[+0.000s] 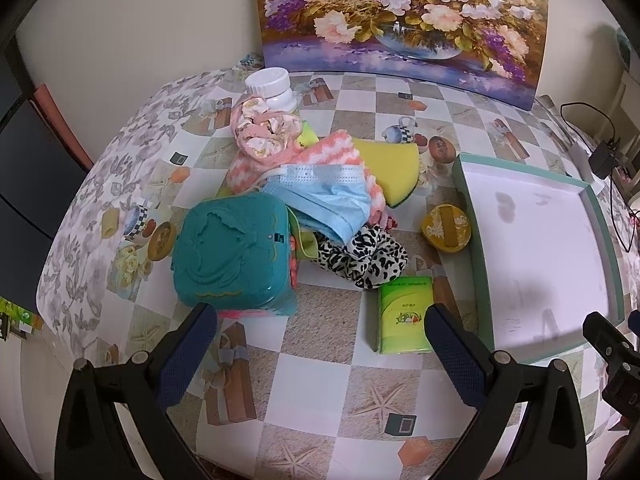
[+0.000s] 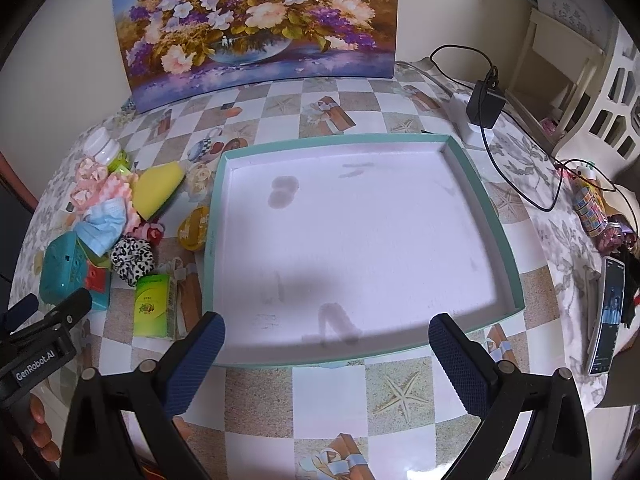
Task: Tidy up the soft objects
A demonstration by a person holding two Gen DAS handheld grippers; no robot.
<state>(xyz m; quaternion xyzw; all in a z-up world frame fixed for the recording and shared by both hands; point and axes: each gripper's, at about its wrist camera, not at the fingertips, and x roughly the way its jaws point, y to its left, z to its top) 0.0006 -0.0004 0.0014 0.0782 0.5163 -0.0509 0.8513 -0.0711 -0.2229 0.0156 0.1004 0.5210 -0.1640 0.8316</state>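
Note:
A pile of soft things lies on the checked tablecloth: a blue face mask (image 1: 324,200) on a pink-and-white knit cloth (image 1: 280,156), a floral pink cloth (image 1: 264,128), a yellow sponge (image 1: 390,168) and a leopard-print scrunchie (image 1: 364,258). A green tissue pack (image 1: 404,314) lies nearest my left gripper (image 1: 320,332), which stands open and empty just short of the pile. My right gripper (image 2: 326,338) is open and empty at the near rim of the shallow teal-edged tray (image 2: 500,240), whose white floor holds nothing. The pile shows at the left: mask (image 2: 102,226), sponge (image 2: 158,188), scrunchie (image 2: 132,258).
A teal plastic case (image 1: 232,252) sits left of the pile, a white-lidded jar (image 1: 272,88) behind it, a yellow round tin (image 1: 446,228) by the tray. A flower painting (image 2: 256,20) leans on the wall. A charger with cables (image 2: 486,104) and a phone (image 2: 608,312) lie right.

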